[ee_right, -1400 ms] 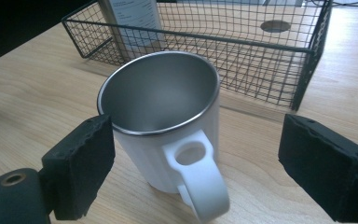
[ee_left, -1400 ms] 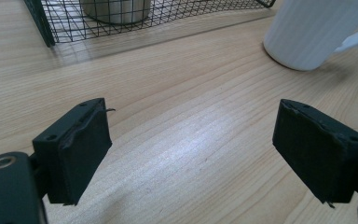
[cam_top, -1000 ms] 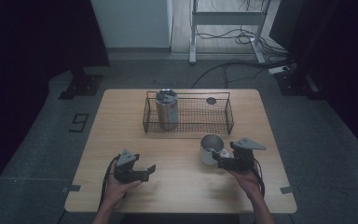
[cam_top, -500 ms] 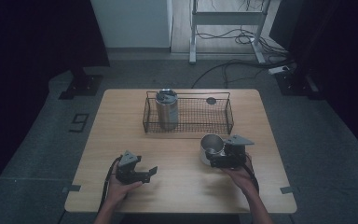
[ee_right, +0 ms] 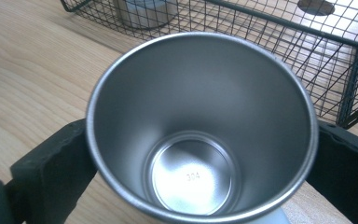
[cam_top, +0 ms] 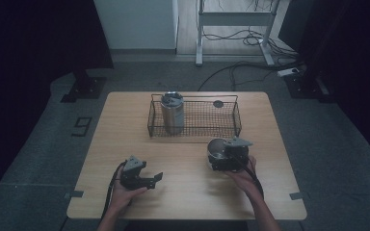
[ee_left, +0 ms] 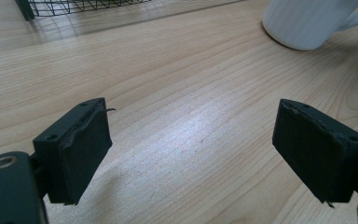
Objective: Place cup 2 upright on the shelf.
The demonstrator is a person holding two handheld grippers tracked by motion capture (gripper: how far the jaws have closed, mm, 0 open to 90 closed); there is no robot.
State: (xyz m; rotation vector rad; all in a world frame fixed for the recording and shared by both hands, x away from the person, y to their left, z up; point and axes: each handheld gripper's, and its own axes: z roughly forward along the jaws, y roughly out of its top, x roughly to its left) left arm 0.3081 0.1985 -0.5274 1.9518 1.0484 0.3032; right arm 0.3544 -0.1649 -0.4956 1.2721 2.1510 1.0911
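Now the right tool (ee_right: 200,154) has its jaws around a steel cup (ee_right: 200,135) near the table's (cam_top: 183,197) front right

Upright, the cup stands just before the wire basket (cam_top: 195,115); whether the jaws press its wall I cannot tell; the left tool (ee_left: 193,149) gapes wide, empty, over bare wood.

We see a light wooden desk (cam_top: 188,192); on it rest a black wire basket (cam_top: 195,117) toward the far edge and a steel mug (cam_top: 216,153) just before it.
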